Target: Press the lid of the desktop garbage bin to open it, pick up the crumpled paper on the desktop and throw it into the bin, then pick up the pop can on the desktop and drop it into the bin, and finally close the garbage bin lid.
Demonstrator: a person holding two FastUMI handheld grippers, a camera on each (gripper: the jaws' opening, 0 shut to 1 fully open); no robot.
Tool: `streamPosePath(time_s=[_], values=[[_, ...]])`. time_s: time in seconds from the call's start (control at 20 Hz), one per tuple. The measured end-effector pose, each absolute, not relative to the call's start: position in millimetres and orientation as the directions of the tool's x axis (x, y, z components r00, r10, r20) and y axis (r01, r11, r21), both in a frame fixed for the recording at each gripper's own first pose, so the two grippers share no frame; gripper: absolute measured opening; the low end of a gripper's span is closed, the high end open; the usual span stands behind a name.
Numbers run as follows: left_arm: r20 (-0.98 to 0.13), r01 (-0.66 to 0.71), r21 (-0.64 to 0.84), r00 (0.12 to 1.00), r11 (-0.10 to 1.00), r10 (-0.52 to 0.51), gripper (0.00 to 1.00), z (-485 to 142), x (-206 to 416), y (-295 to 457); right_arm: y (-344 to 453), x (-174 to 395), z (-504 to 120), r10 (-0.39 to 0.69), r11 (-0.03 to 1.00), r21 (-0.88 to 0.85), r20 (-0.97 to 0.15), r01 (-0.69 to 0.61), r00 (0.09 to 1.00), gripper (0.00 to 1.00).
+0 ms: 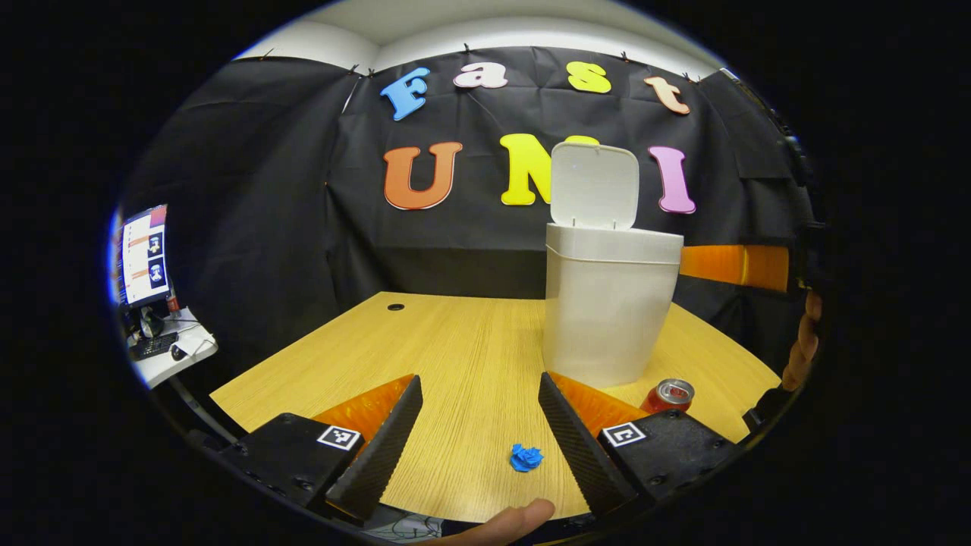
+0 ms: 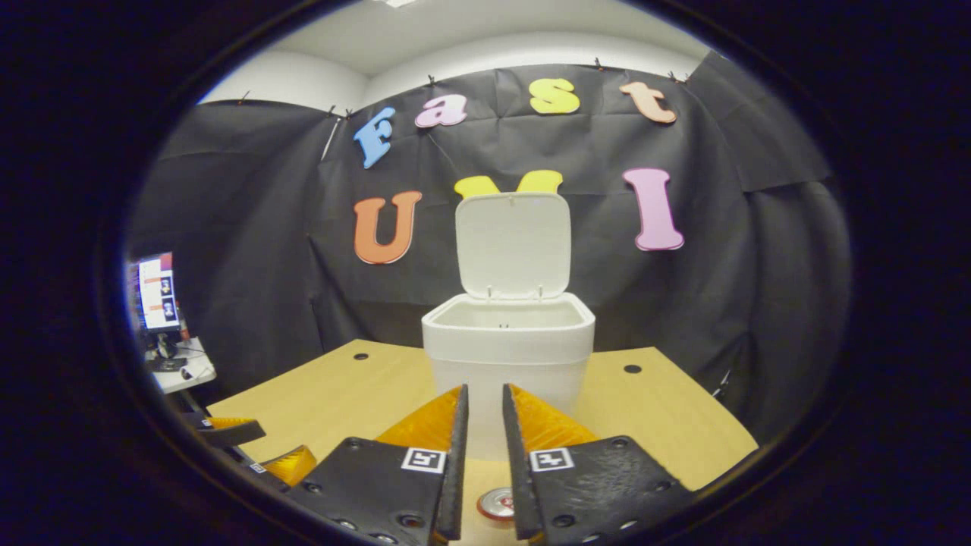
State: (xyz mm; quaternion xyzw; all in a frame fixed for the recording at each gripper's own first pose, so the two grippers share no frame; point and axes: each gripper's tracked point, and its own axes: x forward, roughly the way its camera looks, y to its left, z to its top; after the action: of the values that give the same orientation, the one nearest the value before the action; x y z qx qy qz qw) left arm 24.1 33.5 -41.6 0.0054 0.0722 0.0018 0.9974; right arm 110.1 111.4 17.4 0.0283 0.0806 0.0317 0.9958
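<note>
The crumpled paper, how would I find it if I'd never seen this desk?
Start at the tall white plastic bin with its lid up on the light wooden desk. Come toward the desk's near edge, to the spot between the left claw fingers. The small blue crumpled paper ball lies there, unlike the red metal pop can beside the bin.
</note>
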Motion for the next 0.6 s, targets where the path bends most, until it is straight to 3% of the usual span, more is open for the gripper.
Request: streamPosePath(time_s=[0.1, 0.2, 0.25, 0.35, 0.45, 0.6], values=[[-0.186, 0.013, 0.023, 0.983, 1.000, -0.009, 0.99, -58.9, 30.4, 26.5, 104.5, 103.7, 0.1, 0.060, 0.996, 0.070, -0.169, -0.049, 0.984, 0.34], [-0.232, 0.033, 0.039, 0.972, 0.999, -0.023, 1.00, -75.3, 34.4, 17.9, 101.3, 96.3, -9.2, 0.057, 0.998, 0.043, -0.154, -0.051, 0.986, 0.52], [-0.253, 0.034, 0.052, 0.967, 0.998, -0.020, 0.99, -83.5, 36.8, 16.8, 98.8, 93.2, -11.6, 0.053, 0.998, 0.026, -0.138, -0.050, 0.989, 0.67], [-0.302, 0.041, 0.073, 0.953, 0.996, -0.018, 0.99, -102.6, 39.0, 12.2, 97.8, 86.2, -15.3, 0.060, 0.998, 0.015, -0.101, -0.059, 0.993, 0.82], [-0.358, 0.062, 0.067, 0.933, 0.996, -0.034, 1.00, -121.8, 40.9, 6.4, 94.1, 79.0, -21.2, 0.048, 0.999, 0.019, -0.080, -0.047, 0.996, 0.94], [-0.437, 0.074, 0.029, 0.898, 0.997, -0.054, 1.00, -146.6, 39.4, 2.6, 85.9, 63.4, -25.7, 0.026, 0.998, 0.063, -0.042, -0.023, 0.999, 0.94]])
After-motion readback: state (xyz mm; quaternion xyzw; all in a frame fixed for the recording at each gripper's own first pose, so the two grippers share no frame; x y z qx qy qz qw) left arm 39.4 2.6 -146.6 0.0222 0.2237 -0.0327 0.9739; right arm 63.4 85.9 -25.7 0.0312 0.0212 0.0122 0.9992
